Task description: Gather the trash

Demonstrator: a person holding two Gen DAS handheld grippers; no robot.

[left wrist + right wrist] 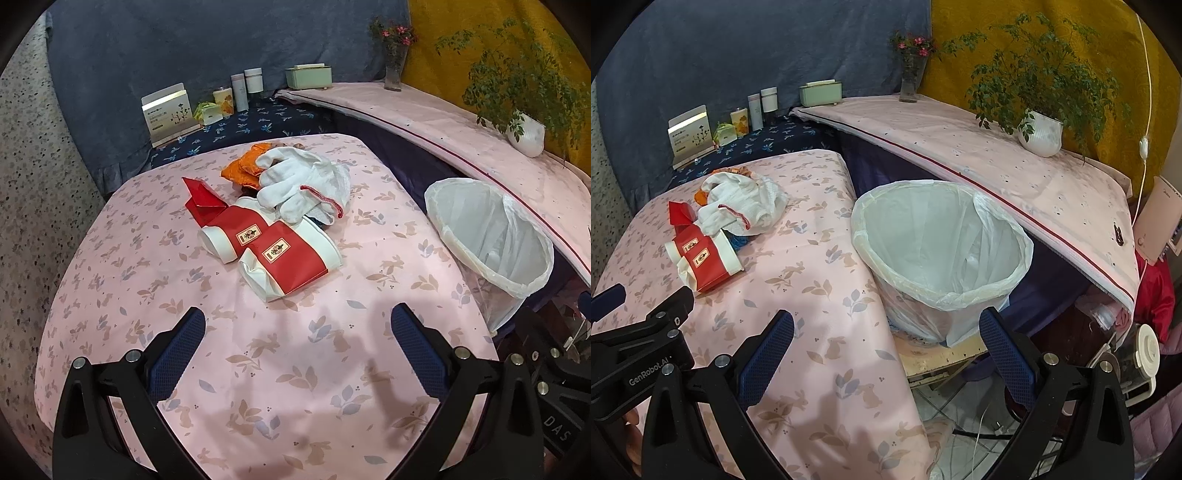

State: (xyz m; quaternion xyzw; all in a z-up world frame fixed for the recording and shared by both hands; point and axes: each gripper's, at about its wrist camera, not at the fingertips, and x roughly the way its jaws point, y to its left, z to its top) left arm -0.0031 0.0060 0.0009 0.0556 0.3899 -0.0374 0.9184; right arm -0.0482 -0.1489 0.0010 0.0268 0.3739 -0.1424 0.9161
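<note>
Red-and-white wrappers (280, 254) lie mid-worktop (110, 295), gloves (295, 184) just beyond; lined bin (942, 251) stands right. Both claws, left claw (297, 347) and right claw (886, 350), gape empty. Approach the nearest wrapper low, pinching its flat edge.

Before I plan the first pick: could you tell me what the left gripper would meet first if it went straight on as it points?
Probably the nearer red-and-white paper cup, lying flattened ahead of the open left gripper; depth is uncertain.
</note>
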